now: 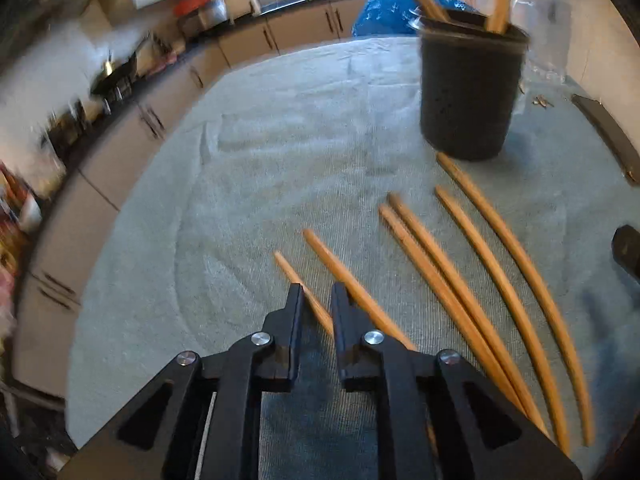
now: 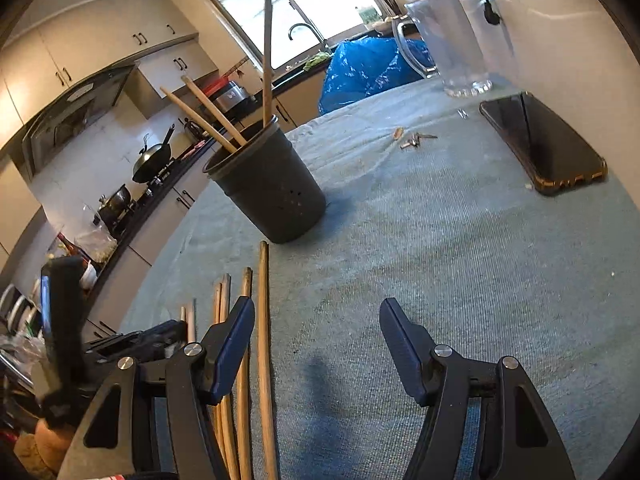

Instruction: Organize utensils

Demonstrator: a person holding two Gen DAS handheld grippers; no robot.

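Both the left gripper [image 1: 316, 300] and the right gripper [image 2: 316, 320] are matte black angular linkages pinned with round silver screws; the right's pads look dark blue.

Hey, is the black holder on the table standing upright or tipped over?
Upright. The black holder stands on its base on the cloth, open end up, with three chopsticks sticking out of the top.

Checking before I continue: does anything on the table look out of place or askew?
Yes. Small metal bits lie scattered on the cloth near the phone, unrelated to the utensils. The six loose chopsticks lie fanned unevenly before the black holder. Nothing looks spilled or damaged.
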